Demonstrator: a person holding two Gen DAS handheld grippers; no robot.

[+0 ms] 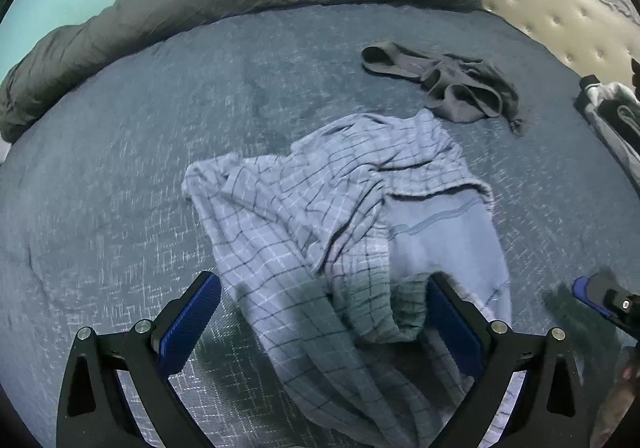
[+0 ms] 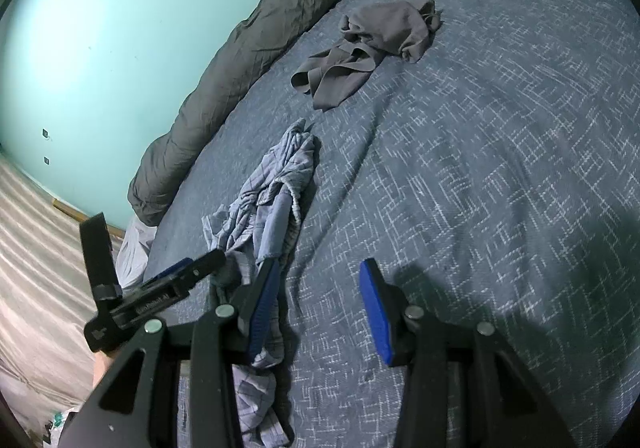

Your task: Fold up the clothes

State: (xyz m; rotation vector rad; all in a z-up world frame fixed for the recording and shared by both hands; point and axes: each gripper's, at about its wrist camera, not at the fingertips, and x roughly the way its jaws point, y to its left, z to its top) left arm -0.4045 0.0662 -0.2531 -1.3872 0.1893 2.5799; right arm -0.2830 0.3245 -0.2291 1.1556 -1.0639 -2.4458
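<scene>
A crumpled pale blue checked garment (image 1: 328, 216) lies on the blue patterned bedspread (image 1: 120, 168); its plain inner side shows at the right. My left gripper (image 1: 324, 304) stands open right over the garment's near end, cloth lying between the blue pads without being pinched. In the right wrist view the same checked garment (image 2: 276, 184) stretches away in a narrow heap. My right gripper (image 2: 324, 308) is open above bare bedspread, its left finger (image 2: 264, 300) beside the cloth's edge. The left gripper (image 2: 176, 284) shows at that view's left.
A dark grey garment (image 1: 444, 80) lies crumpled farther back on the bed (image 2: 480, 168), also visible as the grey garment (image 2: 376, 44). A rolled grey duvet (image 1: 240, 4) lines the far edge by a teal wall. A tufted headboard (image 1: 560, 8) and folded clothes (image 1: 612, 112) sit at right.
</scene>
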